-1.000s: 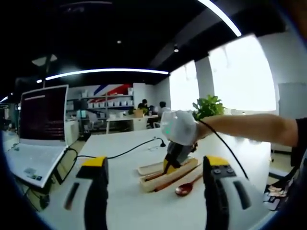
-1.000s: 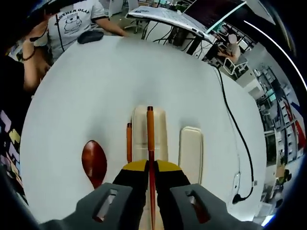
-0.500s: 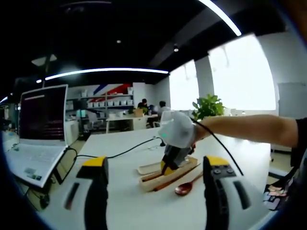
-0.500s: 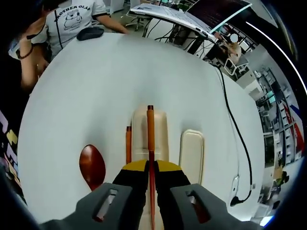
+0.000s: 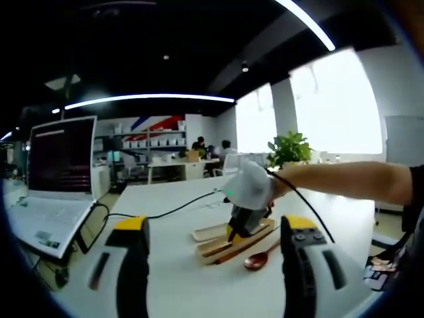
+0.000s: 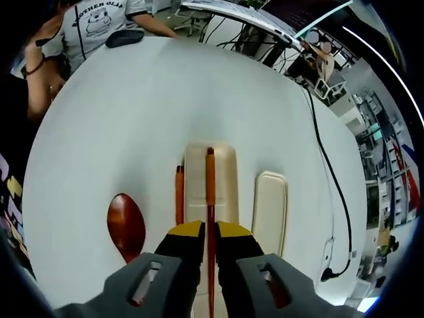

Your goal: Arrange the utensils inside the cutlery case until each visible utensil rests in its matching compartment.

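While right claw (image 6: 207,233) clamps chopstick (image 6: 210,192) over case (image 6: 225,172), left claw (image 5: 215,255) gapes empty.

table (image 6: 132,112): white
cutlery case (image 6: 225,169): pale cream
lid (image 6: 271,205): pale cream, same as the case
chopstick (image 6: 210,192): red-brown, orange near the tip
second chopstick (image 6: 179,195): orange-brown
spoon (image 6: 126,225): dark shiny red-brown
right gripper (image 6: 208,233): yellow tips, black jaws, grey body
left gripper (image 5: 215,228): yellow tips, black and grey jaws
cable (image 6: 324,172): black
laptop (image 5: 53,179): white, with a dark screen
plant (image 5: 288,149): green leaves
person's shirt (image 6: 106,20): grey, with a bear picture and black letters
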Demonstrator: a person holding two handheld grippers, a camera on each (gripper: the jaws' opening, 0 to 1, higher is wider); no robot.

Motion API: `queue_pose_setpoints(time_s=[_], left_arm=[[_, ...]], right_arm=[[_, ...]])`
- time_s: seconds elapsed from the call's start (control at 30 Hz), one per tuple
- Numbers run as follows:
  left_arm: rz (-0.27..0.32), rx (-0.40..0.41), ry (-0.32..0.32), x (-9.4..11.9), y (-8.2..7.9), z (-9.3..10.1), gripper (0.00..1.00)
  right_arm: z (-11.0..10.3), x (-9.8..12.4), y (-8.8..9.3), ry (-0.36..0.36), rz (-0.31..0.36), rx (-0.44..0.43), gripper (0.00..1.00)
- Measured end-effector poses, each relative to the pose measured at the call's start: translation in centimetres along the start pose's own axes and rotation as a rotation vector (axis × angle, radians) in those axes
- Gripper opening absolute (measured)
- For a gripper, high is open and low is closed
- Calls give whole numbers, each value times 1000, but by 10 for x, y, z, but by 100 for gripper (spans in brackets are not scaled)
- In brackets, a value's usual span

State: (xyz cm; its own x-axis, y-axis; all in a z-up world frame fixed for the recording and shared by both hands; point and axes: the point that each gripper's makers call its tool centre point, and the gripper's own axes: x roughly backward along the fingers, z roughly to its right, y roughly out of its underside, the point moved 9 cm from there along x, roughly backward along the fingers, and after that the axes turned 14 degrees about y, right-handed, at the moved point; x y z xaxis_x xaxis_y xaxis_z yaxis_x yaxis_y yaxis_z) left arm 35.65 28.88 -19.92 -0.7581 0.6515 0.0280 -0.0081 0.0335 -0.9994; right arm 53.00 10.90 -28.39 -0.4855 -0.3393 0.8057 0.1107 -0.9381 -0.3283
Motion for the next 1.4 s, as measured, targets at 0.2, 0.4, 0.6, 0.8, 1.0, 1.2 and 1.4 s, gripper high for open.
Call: queue_pose_setpoints(time_s=[0.2, 0.4, 0.6, 0.8, 1.0, 1.2, 1.4], left_arm=[[6, 1, -6, 3, 0, -1, 86], [3, 2, -7, 3, 1, -1, 86], [8, -4, -2, 5, 0, 2, 86], [18, -3, -17, 9, 0, -1, 86], [19, 14, -33, 11, 2, -9, 85], [28, 16, -47, 15, 0, -11, 85], [23, 15, -43, 13, 0, -10, 85]], right_arm=[[2, 11, 1, 21, -18, 14, 7], [0, 35, -7, 44, -8, 27, 7], [-29, 39, -13, -132, 50, -23, 7], [-32, 24, -6, -141, 2, -67, 8], [-35, 14, 3, -132, -11, -82, 8], [-27, 15, 5, -80, -18, -123, 8], [-27, 13, 5, -73, -18, -113, 9]])
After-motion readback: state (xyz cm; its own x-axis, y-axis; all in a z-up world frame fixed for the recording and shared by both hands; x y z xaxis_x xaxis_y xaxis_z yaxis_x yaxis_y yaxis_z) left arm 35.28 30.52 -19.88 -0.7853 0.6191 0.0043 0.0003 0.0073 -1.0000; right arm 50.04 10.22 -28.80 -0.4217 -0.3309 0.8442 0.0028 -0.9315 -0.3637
